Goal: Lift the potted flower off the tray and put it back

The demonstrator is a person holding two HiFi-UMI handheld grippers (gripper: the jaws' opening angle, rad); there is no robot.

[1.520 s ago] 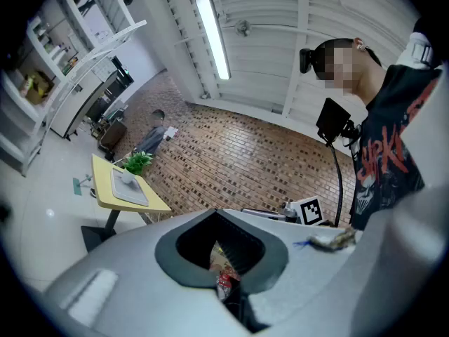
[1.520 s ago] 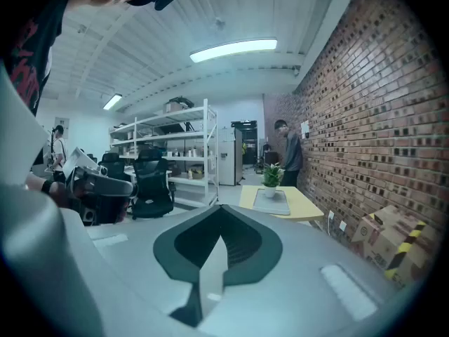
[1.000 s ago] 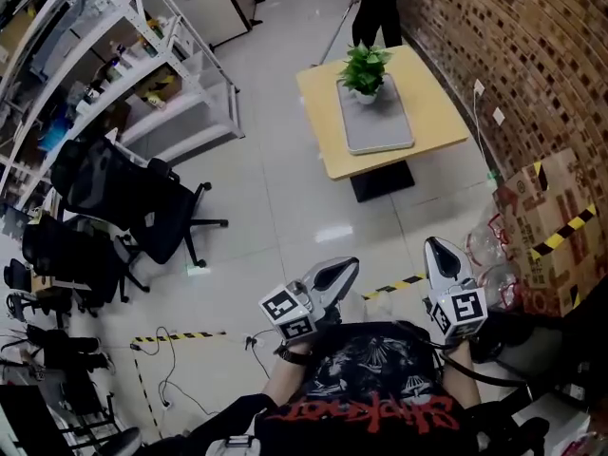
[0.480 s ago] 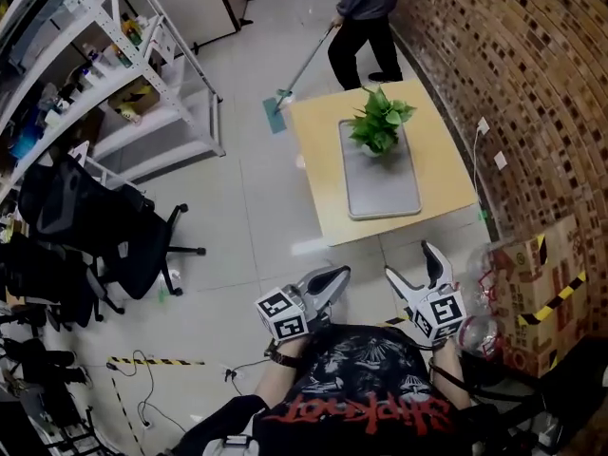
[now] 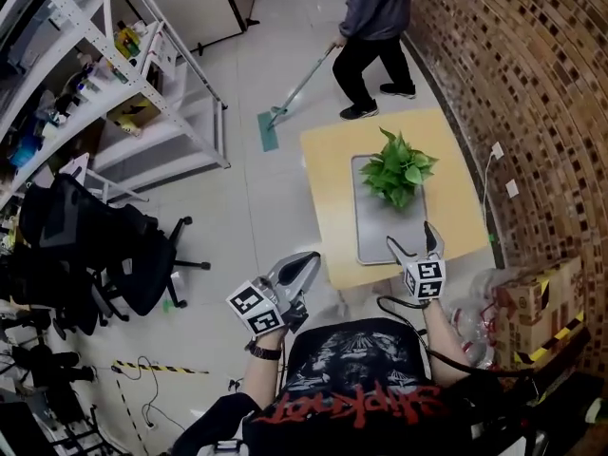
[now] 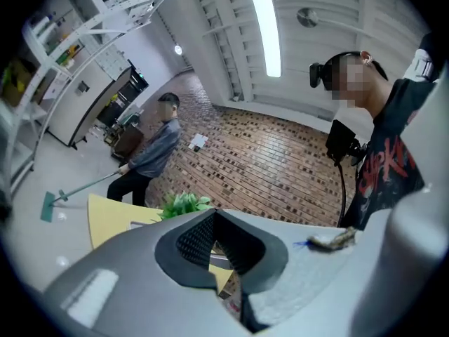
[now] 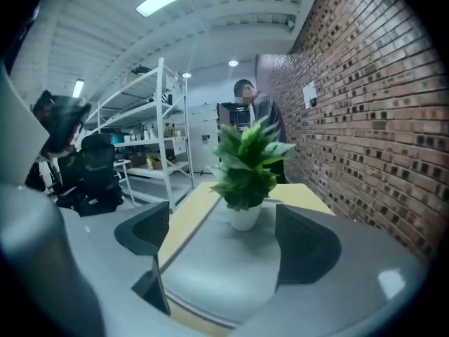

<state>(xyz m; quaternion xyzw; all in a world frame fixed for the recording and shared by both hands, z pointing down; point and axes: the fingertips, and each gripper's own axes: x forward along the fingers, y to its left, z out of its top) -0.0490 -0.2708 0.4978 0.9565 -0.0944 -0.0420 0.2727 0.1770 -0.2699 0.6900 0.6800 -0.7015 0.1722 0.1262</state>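
The potted flower [image 5: 399, 171], green leaves in a small white pot [image 7: 244, 218], stands upright at the far end of a grey tray [image 5: 385, 231] on a yellow table [image 5: 328, 174]. My right gripper [image 5: 411, 238] hovers over the tray's near end and points at the pot. Its jaws are opening and nothing is between them; the pot is still well ahead of the right gripper [image 7: 224, 237]. My left gripper [image 5: 306, 262] is shut and empty, off the table's near left corner. In the left gripper view the left gripper [image 6: 214, 241] half hides the plant [image 6: 184, 203].
A person [image 5: 375, 17] pushes a mop [image 5: 285, 103] on the floor just beyond the table. A brick wall [image 5: 513, 84] runs along the right. White shelving [image 5: 104, 84] and black office chairs [image 5: 95, 245] stand at the left, and a cardboard box [image 5: 537, 297] lies at the right.
The table and plant have come much nearer as I walked up. My right gripper went from shut to wide apart and reached over the tray's near end. The left stayed shut.
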